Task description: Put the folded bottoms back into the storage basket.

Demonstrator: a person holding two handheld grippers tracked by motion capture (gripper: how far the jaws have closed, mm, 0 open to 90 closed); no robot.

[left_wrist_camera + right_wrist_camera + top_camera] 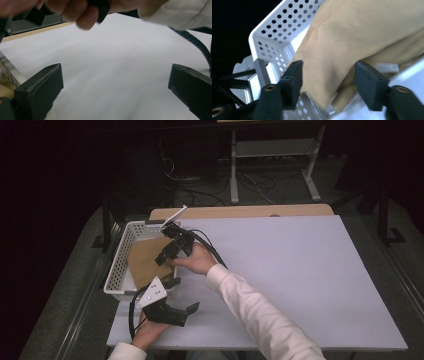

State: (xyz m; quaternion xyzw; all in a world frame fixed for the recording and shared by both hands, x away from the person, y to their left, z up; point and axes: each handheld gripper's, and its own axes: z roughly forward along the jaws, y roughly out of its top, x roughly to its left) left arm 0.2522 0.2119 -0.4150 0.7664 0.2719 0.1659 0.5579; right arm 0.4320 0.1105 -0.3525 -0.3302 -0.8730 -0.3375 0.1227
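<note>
A tan cloth lies folded in a white perforated basket at the table's left edge. My right gripper reaches over the basket's near-right side, just above the cloth. In the right gripper view its jaws stand apart on either side of a fold of the cloth, without pressing on it, and the basket wall rises behind. My left gripper sits low by the basket's near corner. It is open wide over the bare white table.
The white table top stretches to the right of the basket. A wooden strip runs along the far edge. A metal stand and cables lie on the dark floor beyond. The person's right hand crosses above the left gripper.
</note>
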